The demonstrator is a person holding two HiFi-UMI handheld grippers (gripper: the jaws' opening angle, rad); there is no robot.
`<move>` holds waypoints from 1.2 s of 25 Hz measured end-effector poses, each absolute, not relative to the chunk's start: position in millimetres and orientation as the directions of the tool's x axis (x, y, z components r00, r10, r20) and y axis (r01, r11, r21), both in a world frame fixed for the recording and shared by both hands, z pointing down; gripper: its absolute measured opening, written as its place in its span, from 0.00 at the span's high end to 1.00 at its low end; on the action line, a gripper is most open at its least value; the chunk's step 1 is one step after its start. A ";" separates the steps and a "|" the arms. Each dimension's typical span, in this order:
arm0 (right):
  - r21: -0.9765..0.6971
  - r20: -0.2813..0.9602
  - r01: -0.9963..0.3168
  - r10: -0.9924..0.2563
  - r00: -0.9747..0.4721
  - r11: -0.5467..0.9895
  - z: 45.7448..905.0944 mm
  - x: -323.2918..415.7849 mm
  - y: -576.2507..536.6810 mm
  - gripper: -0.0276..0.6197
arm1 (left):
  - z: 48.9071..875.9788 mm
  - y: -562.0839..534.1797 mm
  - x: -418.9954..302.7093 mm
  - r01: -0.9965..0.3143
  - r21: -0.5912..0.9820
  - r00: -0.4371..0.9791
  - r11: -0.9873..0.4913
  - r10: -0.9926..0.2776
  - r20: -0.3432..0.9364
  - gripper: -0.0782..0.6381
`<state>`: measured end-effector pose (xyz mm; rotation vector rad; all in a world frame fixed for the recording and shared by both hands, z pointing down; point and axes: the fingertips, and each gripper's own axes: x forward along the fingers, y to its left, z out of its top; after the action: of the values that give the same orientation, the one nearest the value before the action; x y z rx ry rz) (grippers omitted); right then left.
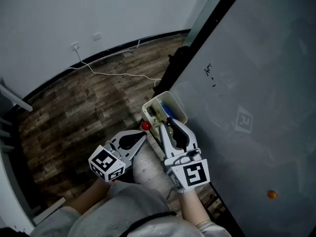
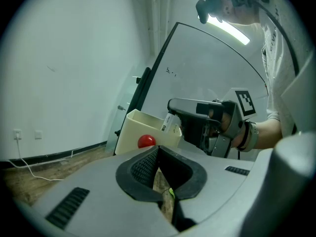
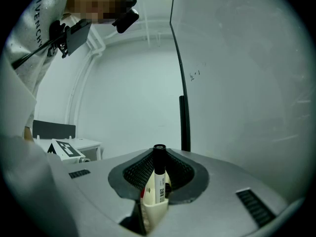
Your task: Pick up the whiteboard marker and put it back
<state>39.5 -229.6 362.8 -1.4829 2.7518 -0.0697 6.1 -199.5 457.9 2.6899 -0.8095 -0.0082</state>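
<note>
Whiteboard marker [image 3: 159, 180]: clamped in my right tongs [image 3: 159, 154], cap at their tips.
Left tongs [image 2: 158, 151]: I read them closed, empty.
Bin [image 2: 132, 132]: just ahead.

With the whiteboard [image 1: 256, 83] walling my right and my right hand-held gripper [image 1: 167, 123] filling the cream holder's [image 1: 179, 109] mouth, only the wooden floor [image 1: 84, 107] on my left lies open.

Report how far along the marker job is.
Done: the pickup. The right gripper is shut on the whiteboard marker.
In hand: the marker hangs at the rim of the cream box beside the whiteboard.
Left: lower it into the box and open the gripper. The left gripper is shut and holds nothing.
</note>
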 end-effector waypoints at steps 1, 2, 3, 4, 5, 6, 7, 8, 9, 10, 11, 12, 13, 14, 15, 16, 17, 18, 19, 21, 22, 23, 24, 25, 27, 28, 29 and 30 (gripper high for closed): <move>-0.044 0.008 -0.833 -0.834 -0.552 0.551 363.4 38.8 -229.4 0.83 | 458.6 -199.1 5.6 -0.535 0.315 0.839 -0.784 -0.537 0.088 0.87; -0.040 0.014 -0.834 -0.834 -0.552 0.551 364.7 38.4 -229.1 0.83 | 459.1 -198.5 5.2 -0.534 0.315 0.839 -0.784 -0.537 0.087 0.87; -0.036 0.027 -0.835 -0.835 -0.550 0.549 367.0 38.6 -228.9 0.83 | 459.2 -198.1 5.0 -0.534 0.316 0.839 -0.784 -0.536 0.087 0.87; -0.032 0.042 -0.837 -0.836 -0.548 0.547 369.7 39.1 -229.0 0.83 | 459.2 -198.0 4.8 -0.535 0.317 0.839 -0.783 -0.537 0.089 0.87; -0.030 0.052 -0.838 -0.836 -0.546 0.545 371.7 39.3 -229.4 0.83 | 459.5 -198.0 4.7 -0.536 0.318 0.838 -0.782 -0.537 0.090 0.87; -0.030 0.056 -0.838 -0.836 -0.545 0.544 373.3 39.4 -230.0 0.83 | 460.5 -198.1 4.4 -0.536 0.319 0.838 -0.781 -0.538 0.091 0.87; -0.029 0.059 -0.839 -0.837 -0.544 0.543 374.6 39.5 -230.5 0.83 | 461.8 -198.1 3.8 -0.537 0.319 0.837 -0.781 -0.539 0.091 0.87; -0.027 0.061 -0.841 -0.839 -0.541 0.541 376.0 39.6 -230.9 0.83 | 462.7 -198.2 2.9 -0.538 0.320 0.837 -0.780 -0.540 0.091 0.87; -0.026 0.061 -0.842 -0.840 -0.539 0.539 376.6 39.3 -231.1 0.83 | 463.3 -198.2 1.7 -0.540 0.321 0.835 -0.778 -0.542 0.091 0.87; -0.026 0.061 -0.843 -0.841 -0.538 0.537 376.7 38.5 -231.1 0.83 | 463.8 -198.1 0.4 -0.542 0.322 0.834 -0.777 -0.544 0.092 0.87; -0.023 0.061 -0.843 -0.841 -0.537 0.537 377.1 37.9 -230.7 0.83 | 464.1 -198.0 -0.8 -0.544 0.322 0.833 -0.775 -0.546 0.093 0.87; -0.018 0.063 -0.844 -0.842 -0.536 0.536 378.2 37.6 -230.1 0.83 | 464.3 -198.0 -1.7 -0.546 0.323 0.832 -0.773 -0.547 0.094 0.87; -0.012 0.066 -0.845 -0.843 -0.534 0.535 380.0 37.7 -229.6 0.83 | 464.3 -198.0 -2.4 -0.548 0.323 0.830 -0.772 -0.549 0.096 0.87; -0.006 0.067 -0.846 -0.844 -0.532 0.533 381.2 38.0 -229.4 0.83 | 464.3 -198.0 -2.9 -0.550 0.324 0.829 -0.770 -0.551 0.097 0.87; -0.003 0.061 -0.848 -0.846 -0.529 0.530 380.7 38.0 -229.8 0.83 | 464.4 -197.9 -3.2 -0.551 0.324 0.828 -0.769 -0.552 0.098 0.87; -0.002 0.051 -0.850 -0.849 -0.527 0.527 379.2 37.7 -230.4 0.83 | 464.2 -197.7 -3.7 -0.552 0.325 0.827 -0.768 -0.553 0.099 0.87; 0.000 0.046 -0.851 -0.850 -0.525 0.526 378.2 37.2 -230.6 0.83 | 463.9 -197.6 -4.3 -0.554 0.326 0.826 -0.766 -0.555 0.100 0.87; 0.003 0.043 -0.851 -0.851 -0.524 0.525 377.7 36.8 -230.7 0.83 | 464.2 -197.4 -4.7 -0.555 0.326 0.825 -0.765 -0.556 0.101 0.87; 0.005 0.038 -0.853 -0.852 -0.522 0.522 376.9 36.6 -230.8 0.83 | 465.2 -197.2 -4.9 -0.554 0.326 0.826 -0.766 -0.555 0.099 0.87; 0.008 0.027 -0.856 -0.856 -0.516 0.517 375.8 36.9 -230.7 0.83 | 467.1 -196.9 -5.0 -0.553 0.326 0.826 -0.767 -0.555 0.097 0.87; 0.011 0.028 -0.857 -0.856 -0.515 0.516 375.8 37.0 -230.1 0.83 | 467.6 -196.8 -5.1 -0.554 0.326 0.826 -0.766 -0.555 0.098 0.87; 0.014 0.034 -0.856 -0.855 -0.517 0.517 375.6 36.6 -229.1 0.83 | 467.9 -196.7 -5.2 -0.555 0.326 0.825 -0.765 -0.556 0.099 0.87; 0.022 0.044 -0.854 -0.854 -0.519 0.520 375.5 35.9 -227.6 0.83 | 467.8 -196.5 -5.3 -0.556 0.327 0.825 -0.764 -0.556 0.101 0.87; 0.032 0.047 -0.853 -0.853 -0.520 0.521 375.4 35.6 -225.9 0.83 | 467.0 -196.3 -5.2 -0.557 0.327 0.824 -0.763 -0.557 0.104 0.87; 0.056 0.026 -0.856 -0.858 -0.514 0.514 375.5 36.5 -222.5 0.83 | 465.6 -195.6 -4.0 -0.558 0.328 0.824 -0.762 -0.557 0.106 0.87; 0.066 0.015 -0.857 -0.859 -0.511 0.511 375.4 36.7 -220.6 0.83 | 465.8 -195.0 -3.0 -0.556 0.328 0.825 -0.764 -0.555 0.104 0.87; 0.076 0.010 -0.857 -0.860 -0.510 0.509 375.5 36.4 -218.6 0.83 | 466.2 -194.1 -2.0 -0.552 0.328 0.827 -0.766 -0.553 0.101 0.87; 0.085 0.011 -0.856 -0.860 -0.511 0.510 375.8 36.0 -216.4 0.83 | 466.1 -193.3 -1.1 -0.550 0.329 0.828 -0.768 -0.551 0.099 0.87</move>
<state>36.0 -216.4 375.8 -1.5783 2.7743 0.1093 -1.1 -193.3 466.1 2.6646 -0.8301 -0.0045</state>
